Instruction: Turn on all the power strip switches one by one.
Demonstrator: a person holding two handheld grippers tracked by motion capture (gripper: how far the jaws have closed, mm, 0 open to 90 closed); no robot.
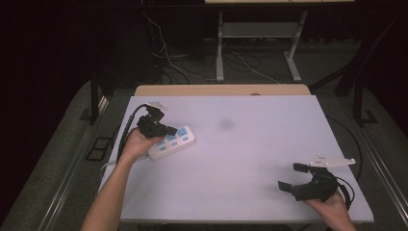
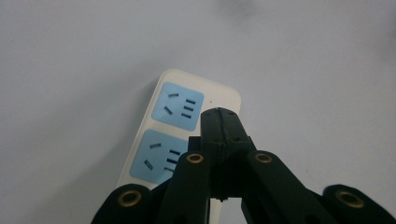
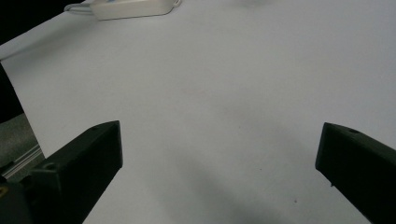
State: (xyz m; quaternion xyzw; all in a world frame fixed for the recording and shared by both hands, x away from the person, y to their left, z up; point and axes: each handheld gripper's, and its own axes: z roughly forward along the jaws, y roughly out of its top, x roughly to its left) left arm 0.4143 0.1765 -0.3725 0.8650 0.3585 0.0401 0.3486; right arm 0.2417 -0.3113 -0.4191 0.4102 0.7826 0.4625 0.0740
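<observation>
**Power strip at the left of a pale tabletop, one gripper over it**

A white, matte tabletop [image 1: 240, 159] covers most of a wooden bench whose far edge shows as a tan strip. The room around it is dark: grey carpet, a tangle of cables [image 1: 168, 57] on the floor beyond, and the pale legs of a stand [image 1: 220, 48] further back. A faint grey smudge [image 1: 225, 124] marks the sheet near its middle.

The power strip [image 1: 172, 142] lies flat on the left part of the tabletop, towards the far side, angled so that one end points far and right. It is a cream-white block with rounded corners and light-blue socket panels, each with dark slots; its cord leaves at the near-left end.

The left gripper [image 1: 169, 129] sits over the strip in the person's left hand [image 1: 137, 144], fingers [image 2: 219, 126] clenched together with nothing between them; in the left gripper view their tips lie just above the strip's edge beside the blue panels. The right gripper [image 1: 293, 176] rests at the near right, well apart from the strip, its fingers released and spread wide over bare sheet.
</observation>
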